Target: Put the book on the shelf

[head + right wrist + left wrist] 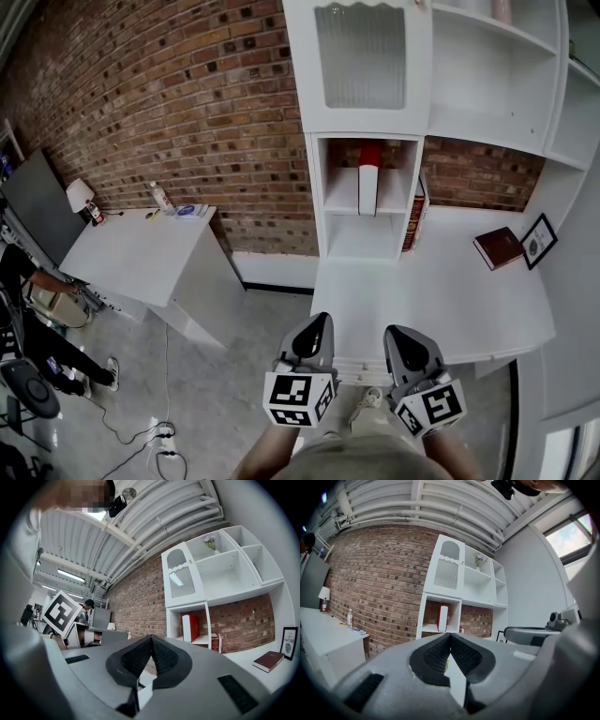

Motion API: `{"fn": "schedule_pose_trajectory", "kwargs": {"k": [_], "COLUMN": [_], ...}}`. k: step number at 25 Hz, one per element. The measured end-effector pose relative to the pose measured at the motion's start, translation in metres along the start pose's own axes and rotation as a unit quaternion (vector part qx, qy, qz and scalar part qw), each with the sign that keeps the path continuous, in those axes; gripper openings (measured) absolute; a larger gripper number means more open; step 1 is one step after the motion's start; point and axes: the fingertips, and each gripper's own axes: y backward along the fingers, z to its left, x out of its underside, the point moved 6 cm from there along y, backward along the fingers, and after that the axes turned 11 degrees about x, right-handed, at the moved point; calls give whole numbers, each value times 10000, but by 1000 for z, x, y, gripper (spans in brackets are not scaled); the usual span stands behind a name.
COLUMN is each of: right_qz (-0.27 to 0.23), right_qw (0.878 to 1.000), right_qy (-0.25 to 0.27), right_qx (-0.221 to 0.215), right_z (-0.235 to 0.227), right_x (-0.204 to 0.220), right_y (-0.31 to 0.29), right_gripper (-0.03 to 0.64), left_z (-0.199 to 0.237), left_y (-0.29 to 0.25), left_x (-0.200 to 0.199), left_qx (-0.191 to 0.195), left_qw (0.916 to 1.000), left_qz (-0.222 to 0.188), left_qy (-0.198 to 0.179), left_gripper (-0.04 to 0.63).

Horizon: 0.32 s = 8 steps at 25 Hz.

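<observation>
1. The left tool point(317, 325) has its jaws pressed together with nothing between them, and it hangs above the near edge of the white surface point(422, 291).
2. The right tool point(397, 334) is just beside it, its jaws likewise together and empty.
3. The dark brown hardcover book point(498, 247) lies flat on the surface's far right, near a black-framed picture point(538, 240).
4. It is well apart from both tools.
5. The white shelf unit point(367, 120) holds an upright red-and-white book point(369, 176) in its cubby.
</observation>
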Motion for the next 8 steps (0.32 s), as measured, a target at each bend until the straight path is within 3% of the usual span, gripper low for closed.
{"fn": "schedule_pose_trajectory", "kwargs": {"k": [8], "right_qz": [-25], "right_qw": [10000], "right_qy": [-15], "right_qx": [-39], "right_z": [4], "right_x": [0], "right_y": [5], "right_gripper": [6], "left_z": [-3], "left_y": [5], "left_x": [2], "left_qx": [7], "left_qw": [10000], "left_qz": [-6], "left_qy": [62], "left_gripper": [9]}}
